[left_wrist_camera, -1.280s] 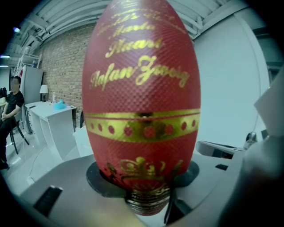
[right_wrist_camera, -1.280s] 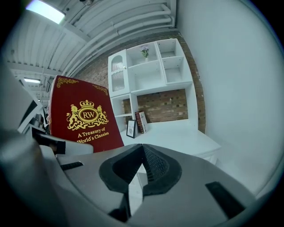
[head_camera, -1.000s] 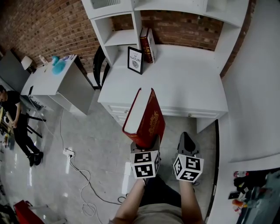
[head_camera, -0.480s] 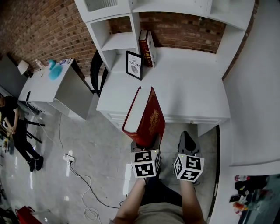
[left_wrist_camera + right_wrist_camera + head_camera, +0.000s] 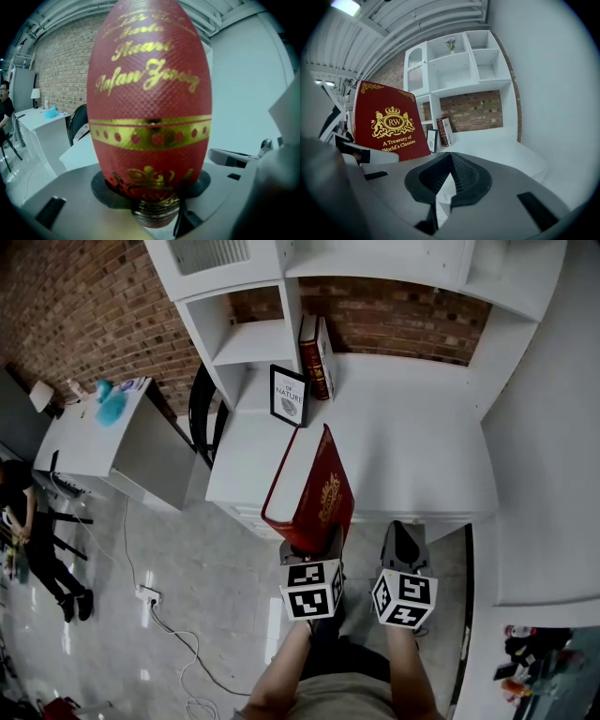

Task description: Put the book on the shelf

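Observation:
A thick red book (image 5: 314, 493) with gold print stands upright in my left gripper (image 5: 312, 554), which is shut on its lower end. In the left gripper view its spine (image 5: 150, 108) fills the frame. In the right gripper view its cover (image 5: 386, 124) shows at the left. My right gripper (image 5: 403, 554) is beside it, shut and empty, its jaw tips meeting (image 5: 449, 157). The white shelf unit (image 5: 253, 338) rises at the back of the white desk (image 5: 412, 446), with two books (image 5: 315, 343) leaning upright by its foot.
A framed picture (image 5: 289, 395) stands on the desk in front of the shelf unit. A dark chair (image 5: 202, 409) sits left of the desk. A second white table (image 5: 94, 423) with a teal object is further left. A person (image 5: 28, 531) stands at the far left. Cables (image 5: 164, 615) lie on the floor.
The desk and shelf have drawn closer in the head view; the book and both grippers now reach over the desk's front edge. Neither grip has changed.

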